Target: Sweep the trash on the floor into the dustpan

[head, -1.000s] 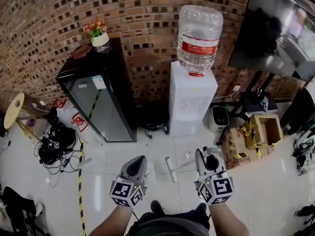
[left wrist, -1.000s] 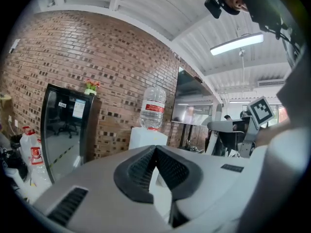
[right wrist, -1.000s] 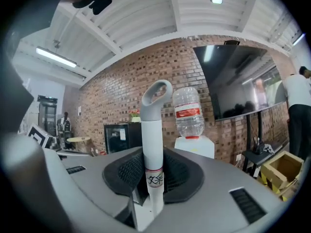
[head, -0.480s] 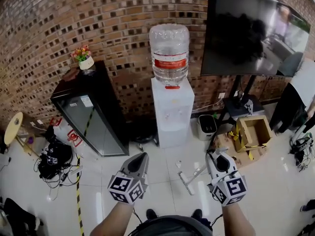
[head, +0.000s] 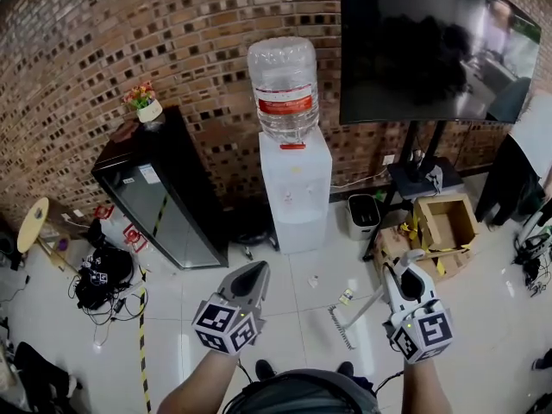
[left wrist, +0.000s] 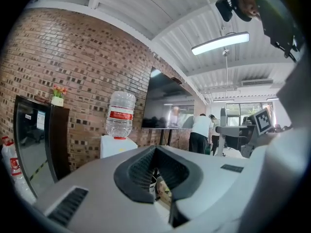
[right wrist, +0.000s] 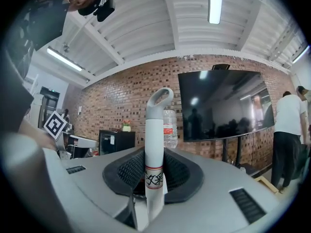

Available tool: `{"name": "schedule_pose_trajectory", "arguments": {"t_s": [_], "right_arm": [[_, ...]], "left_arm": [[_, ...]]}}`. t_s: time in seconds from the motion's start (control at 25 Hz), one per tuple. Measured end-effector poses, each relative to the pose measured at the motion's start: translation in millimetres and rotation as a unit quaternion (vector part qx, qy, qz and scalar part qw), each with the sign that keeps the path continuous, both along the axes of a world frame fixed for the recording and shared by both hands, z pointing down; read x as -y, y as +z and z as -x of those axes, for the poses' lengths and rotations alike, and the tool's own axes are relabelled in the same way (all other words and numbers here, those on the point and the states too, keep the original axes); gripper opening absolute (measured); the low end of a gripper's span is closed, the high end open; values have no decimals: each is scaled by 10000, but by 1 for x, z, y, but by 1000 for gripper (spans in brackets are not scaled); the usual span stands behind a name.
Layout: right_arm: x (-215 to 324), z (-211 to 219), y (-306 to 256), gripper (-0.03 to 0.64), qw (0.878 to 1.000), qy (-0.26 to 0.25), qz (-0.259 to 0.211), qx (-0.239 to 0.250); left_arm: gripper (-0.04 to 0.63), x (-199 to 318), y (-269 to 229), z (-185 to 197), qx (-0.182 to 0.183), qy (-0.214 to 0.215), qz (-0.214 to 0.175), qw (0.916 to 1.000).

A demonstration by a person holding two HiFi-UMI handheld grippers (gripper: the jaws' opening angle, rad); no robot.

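As I looked down through the head view, the right gripper held a white broom, its head resting on the floor with trash just beyond it. In the left gripper view, the left gripper had its jaws together on nothing. In the right gripper view, I saw the jaws clamped on the broom's handle.

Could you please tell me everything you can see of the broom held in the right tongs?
The broom is small and white, plastic by its look. Its round handle is clamped between the right tongs and stands upright along them in the right gripper view. It bears a band of red stripes and black marks and ends in a hooked loop. In the head view the handle slopes down and left to a narrow bristle head, low over the white floor tiles. Whether it touches them I cannot tell.
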State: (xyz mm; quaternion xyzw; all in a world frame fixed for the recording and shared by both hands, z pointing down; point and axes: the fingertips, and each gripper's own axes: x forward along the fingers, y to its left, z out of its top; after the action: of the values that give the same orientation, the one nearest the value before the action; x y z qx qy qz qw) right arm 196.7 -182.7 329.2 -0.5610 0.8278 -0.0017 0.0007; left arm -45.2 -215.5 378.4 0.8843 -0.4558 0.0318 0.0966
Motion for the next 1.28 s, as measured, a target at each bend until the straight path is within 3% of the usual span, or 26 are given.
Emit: {"name": "schedule_pose_trajectory", "arguments": {"t_s": [0.32, 0.68, 1.28], "right_arm": [[-19, -37, -10, 106, 9997, -204, -157, 0], [-18, -64, -21, 106, 9987, -424, -262, 42], [-15, -49, -42, 106, 9995, -225, -166, 141]], "left_arm": [[26, -16, -8, -43, 109, -79, -37, 9999], [26, -29, -20, -66, 86, -284, -149, 9994], [26, -30, -46, -38, 75, -165, -214, 9996]]}}
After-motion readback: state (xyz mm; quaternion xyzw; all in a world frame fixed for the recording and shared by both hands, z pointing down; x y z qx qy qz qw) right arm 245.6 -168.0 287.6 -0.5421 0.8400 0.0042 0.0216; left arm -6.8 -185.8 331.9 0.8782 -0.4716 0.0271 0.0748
